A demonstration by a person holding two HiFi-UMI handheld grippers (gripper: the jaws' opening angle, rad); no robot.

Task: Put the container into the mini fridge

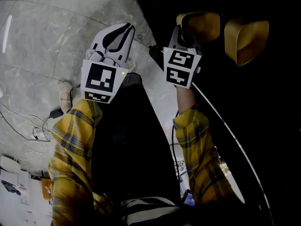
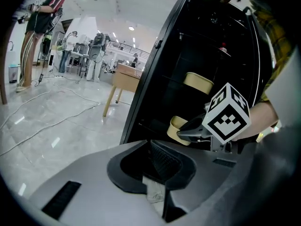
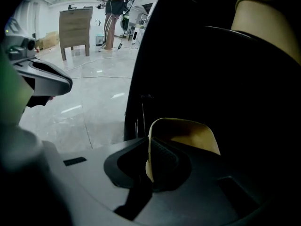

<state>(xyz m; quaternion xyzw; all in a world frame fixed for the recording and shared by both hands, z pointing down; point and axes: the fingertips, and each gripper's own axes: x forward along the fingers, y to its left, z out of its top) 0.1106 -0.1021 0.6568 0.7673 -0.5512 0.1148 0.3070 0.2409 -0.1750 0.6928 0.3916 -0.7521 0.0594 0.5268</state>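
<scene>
My right gripper (image 1: 185,31) is shut on the rim of a tan, cup-like container (image 1: 203,25) and holds it just inside the dark mini fridge (image 1: 263,102). In the right gripper view the container (image 3: 188,135) rises right past the jaws, its rim pinched between the pads. A second tan container (image 1: 245,39) sits deeper in the fridge to the right, on a shelf above (image 2: 197,82). My left gripper (image 1: 126,30) hangs outside the fridge over the floor, shut with nothing held. The left gripper view shows the right gripper (image 2: 186,133) with the container (image 2: 177,125).
The floor is pale marble tile (image 1: 42,36), with cables (image 1: 33,131) trailing at the left. A wooden table (image 2: 124,79) and a wooden cabinet (image 3: 75,27) stand farther off. People (image 2: 42,22) stand in the background. The fridge's black side wall (image 2: 150,74) edges the opening.
</scene>
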